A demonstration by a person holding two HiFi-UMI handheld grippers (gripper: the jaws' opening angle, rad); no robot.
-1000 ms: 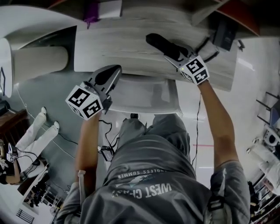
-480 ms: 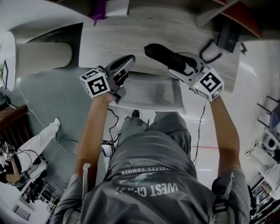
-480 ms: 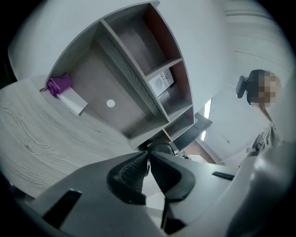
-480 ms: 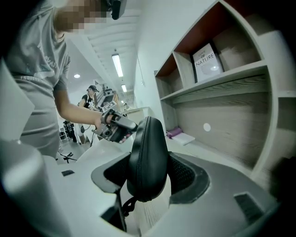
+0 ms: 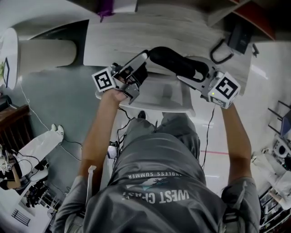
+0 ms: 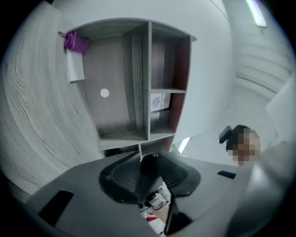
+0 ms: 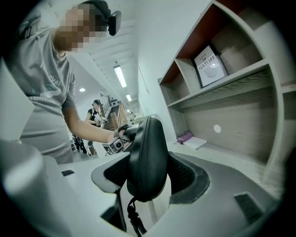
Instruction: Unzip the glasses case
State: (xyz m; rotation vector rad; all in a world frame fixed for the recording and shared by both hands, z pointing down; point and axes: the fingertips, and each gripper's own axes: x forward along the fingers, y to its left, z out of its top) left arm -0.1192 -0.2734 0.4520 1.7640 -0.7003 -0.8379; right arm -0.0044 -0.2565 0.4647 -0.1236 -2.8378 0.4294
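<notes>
pale wood desk [image 5: 136, 41], shelf unit [image 6: 148, 83] behind (one book [image 7: 210, 60] inside). black glasses case [image 5: 170, 59], zipped, clamped by right gripper [image 5: 194, 72]; left gripper [image 5: 142, 67] closed on its end.

Case strap [image 7: 132, 216] beyond bottom edge

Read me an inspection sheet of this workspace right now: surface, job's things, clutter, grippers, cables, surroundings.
Surface: pale wood-grain desk, bare in the middle.
Job's things: black zipped glasses case held in the air over the desk's front; zip looks closed; its black cord hangs below.
Clutter: purple pouch on a white paper at the desk's back; black device at back right.
Grippers: right gripper shut on one end of the case; left gripper shut on the other end, seemingly at the zip.
Cables: dark cables on the floor under the desk.
Surroundings: open wooden shelf unit with a white printed card; someone's white-trousered legs on the grey floor.
</notes>
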